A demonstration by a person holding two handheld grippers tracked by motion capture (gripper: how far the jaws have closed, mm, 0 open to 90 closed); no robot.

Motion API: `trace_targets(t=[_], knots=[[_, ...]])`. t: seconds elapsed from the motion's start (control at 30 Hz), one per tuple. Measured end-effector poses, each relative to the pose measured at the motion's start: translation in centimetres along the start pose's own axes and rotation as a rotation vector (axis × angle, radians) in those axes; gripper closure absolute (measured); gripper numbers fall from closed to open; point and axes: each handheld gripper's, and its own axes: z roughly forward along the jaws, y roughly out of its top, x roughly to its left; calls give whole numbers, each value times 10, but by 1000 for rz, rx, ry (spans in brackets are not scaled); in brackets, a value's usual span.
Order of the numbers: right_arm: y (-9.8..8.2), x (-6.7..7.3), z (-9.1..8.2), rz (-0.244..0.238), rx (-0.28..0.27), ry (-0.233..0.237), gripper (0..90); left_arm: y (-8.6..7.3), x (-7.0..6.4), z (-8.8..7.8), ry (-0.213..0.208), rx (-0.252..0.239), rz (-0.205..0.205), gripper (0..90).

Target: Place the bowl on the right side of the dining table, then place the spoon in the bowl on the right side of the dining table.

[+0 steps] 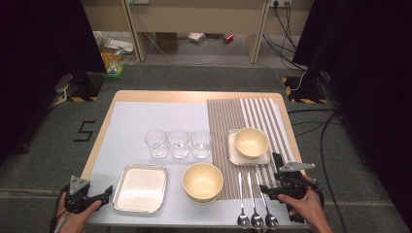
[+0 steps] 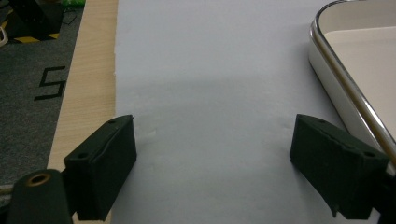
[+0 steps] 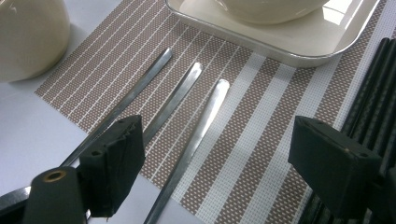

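Observation:
My right gripper [image 1: 272, 189] [image 3: 215, 158] hovers low over the handles of three metal spoons [image 1: 252, 204] that lie side by side on the striped placemat [image 1: 228, 121]. Its jaws stand open. The rightmost spoon handle [image 3: 196, 140] runs between them, untouched. My left gripper [image 1: 104, 192] [image 2: 212, 158] rests at the table's front left corner. It is open over the bare white mat [image 2: 210, 70], with nothing between its jaws, just left of a white metal-rimmed tray [image 1: 141, 188] [image 2: 345, 88].
A cream bowl [image 1: 203, 181] stands between the tray and the spoons. Another bowl [image 1: 251, 142] sits on a square plate [image 3: 289, 51] behind the spoons. Three clear glasses [image 1: 178, 143] line up mid-table. Black chopsticks [image 3: 373, 88] lie right of the spoons.

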Motion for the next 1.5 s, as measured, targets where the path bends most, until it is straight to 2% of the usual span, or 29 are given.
trace_targets(t=[0.3,0.53,0.63,0.7,0.87,0.97,1.27,1.3,1.37,1.5], knots=[[-6,4,-2,11,8,10,164,0,0,0,0,0,0,135],[-12,7,-4,-15,8,30,163,0,0,0,0,0,1,135],[-14,8,-6,-22,7,21,173,0,0,0,0,-1,3,135],[-15,8,-8,-17,7,24,222,-1,0,0,0,-7,2,135],[-18,10,-11,-44,22,28,378,0,0,0,0,-1,2,135],[-20,12,-11,-54,37,23,429,-1,0,0,0,-3,2,135],[-25,24,-9,-94,60,15,535,-1,0,0,-1,-7,3,135],[-25,24,-9,-110,65,11,543,-1,0,0,0,-10,3,135],[-27,27,-9,-101,68,13,558,-1,0,0,0,-10,3,135],[-29,30,-8,-122,76,8,608,-1,0,0,0,-11,2,135]])
